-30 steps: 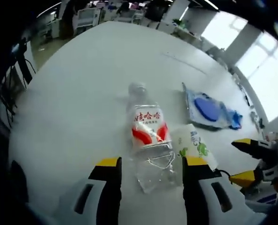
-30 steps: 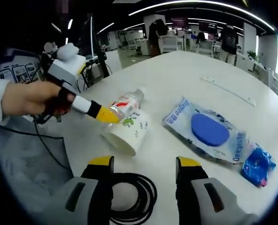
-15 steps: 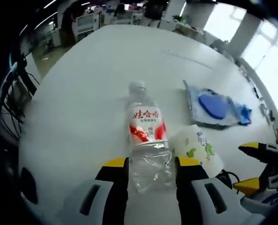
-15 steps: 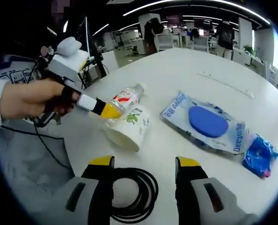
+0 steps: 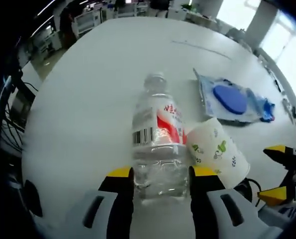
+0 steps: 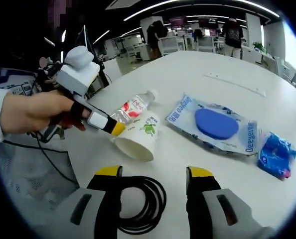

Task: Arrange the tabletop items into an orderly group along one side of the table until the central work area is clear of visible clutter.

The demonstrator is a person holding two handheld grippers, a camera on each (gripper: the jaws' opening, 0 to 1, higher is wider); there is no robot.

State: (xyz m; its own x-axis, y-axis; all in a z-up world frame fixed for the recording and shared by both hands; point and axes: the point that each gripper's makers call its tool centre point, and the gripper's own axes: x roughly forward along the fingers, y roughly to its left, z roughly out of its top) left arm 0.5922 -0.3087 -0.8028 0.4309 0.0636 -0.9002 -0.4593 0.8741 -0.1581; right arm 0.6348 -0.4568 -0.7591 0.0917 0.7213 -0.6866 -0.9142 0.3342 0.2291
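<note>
**Water bottle pinned in the left tool, everything else loose on the bench**

Water bottle [image 5: 158, 144] is lying on its side on the white bench [image 5: 88, 94], cap end pointing away from the camera, barcode and red-and-white label facing up. In the left gripper view the left tool [image 5: 160, 174] has its two yellow-tipped jaws either side of the bottle's bottom end, pressed right against the clear plastic, so it's grasping the bottle. The right gripper view backs that up: a hand [image 6: 33, 112] holds that tool and its yellow tip sits at the bottle [image 6: 133, 107].

Paper cup [image 5: 215, 152] with little green plant prints is tipped over just beside the bottle, touching it or close to it, open mouth toward the near edge of the bench. Past the cup is a flat pack of wet wipes [image 6: 213, 127] with a blue oval lid, and a small crumpled blue packet [image 6: 276, 154] next to its far end.

Right tool [image 6: 153, 177] is released, jaws spread wide and hanging above a coil of black cable [image 6: 138, 204] at the near edge, gripping nothing. Can't tell if it's touching the cable. It also pokes into the left gripper view from the right [image 5: 282, 169], jaws apart.
</note>
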